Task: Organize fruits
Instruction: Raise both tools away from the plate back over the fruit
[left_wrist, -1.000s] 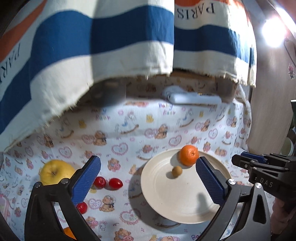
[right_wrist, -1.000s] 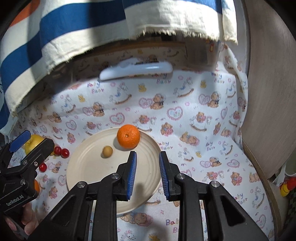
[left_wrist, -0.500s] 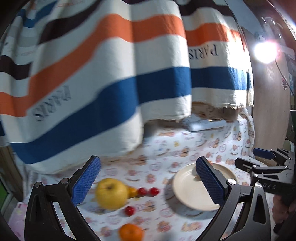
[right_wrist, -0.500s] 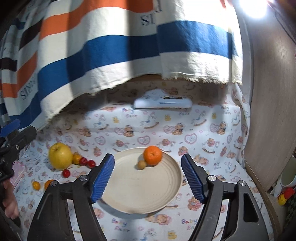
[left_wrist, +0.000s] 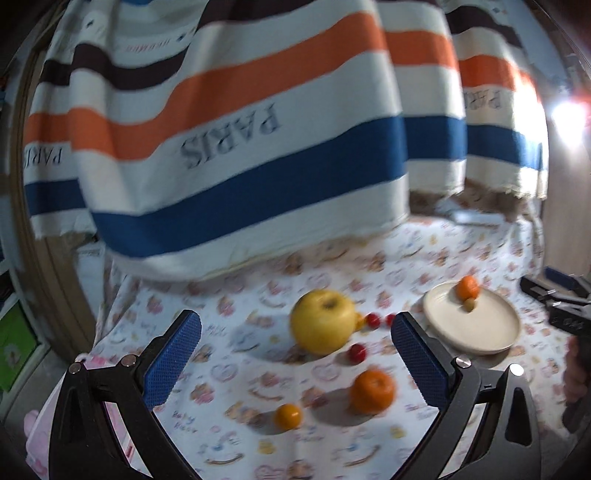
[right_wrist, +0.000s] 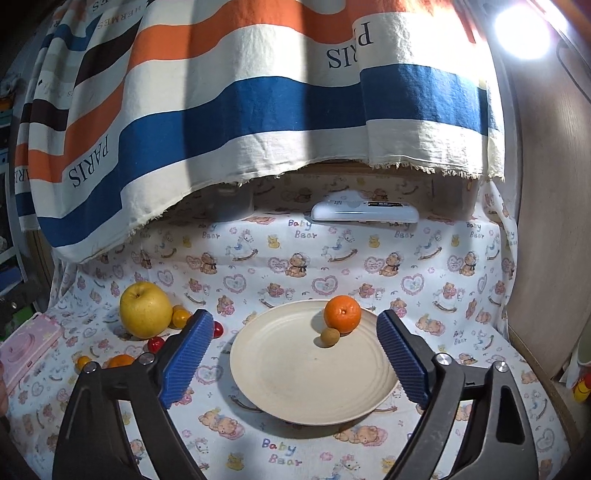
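I am looking at a surface covered by a bear-print cloth (right_wrist: 332, 266), carrying:
- cream plate (right_wrist: 295, 384) sitting at centre;
- yellow apple (right_wrist: 144, 309) resting toward 9 o'clock of the plate;
- small yellow-orange fruit (right_wrist: 180, 317) touching the apple at its 3 o'clock;
- red cherry tomatoes (right_wrist: 155, 343) lying near the apple's 5 o'clock;
- two oranges (left_wrist: 372, 390) sitting at 6 o'clock of the apple;
- white remote (right_wrist: 365, 212) lying at the plate's 12 o'clock;
- pink flat item (right_wrist: 27, 343) lying at the far 9 o'clock edge.

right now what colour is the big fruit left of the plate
Yellow: the big apple-like fruit shows best in the right wrist view.
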